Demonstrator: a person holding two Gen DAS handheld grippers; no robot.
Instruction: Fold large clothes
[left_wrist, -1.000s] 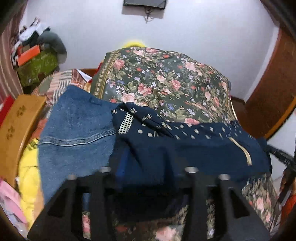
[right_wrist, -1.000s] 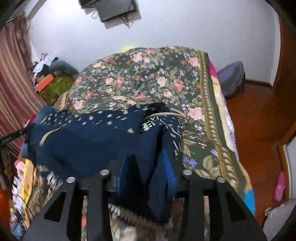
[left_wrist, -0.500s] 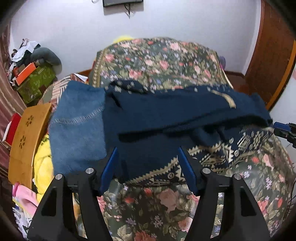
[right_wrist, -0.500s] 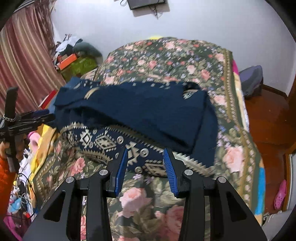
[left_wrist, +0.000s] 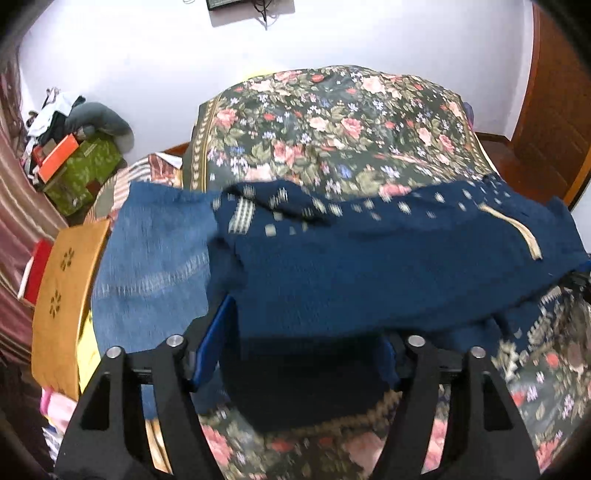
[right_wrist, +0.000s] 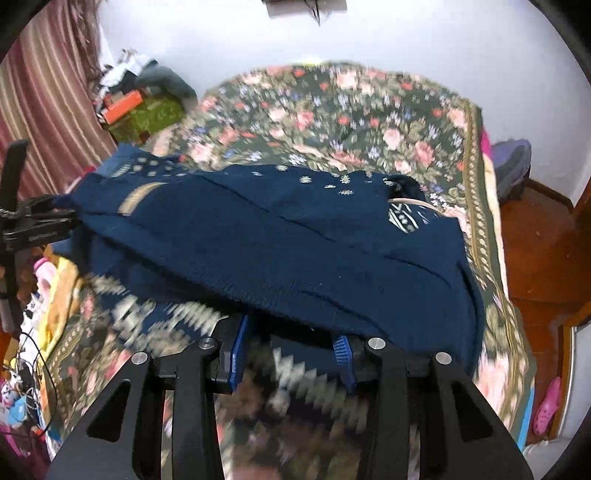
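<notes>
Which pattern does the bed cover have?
The bed cover is dark green with pink roses, clearest in the left wrist view.

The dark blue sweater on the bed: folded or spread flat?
Folded. The sweater's plain upper layer lies doubled over its patterned hem, which peeks out underneath.

- A bed (left_wrist: 343, 122) carries everything, covered by a dark green spread printed with pink roses and edged with a gold band.
- A navy patterned sweater (left_wrist: 369, 266) lies folded across the spread, its cream-patterned hem towards the near edge.
- Blue denim jeans (left_wrist: 155, 251) lie on the bed's left side, touching the sweater's end.
</notes>
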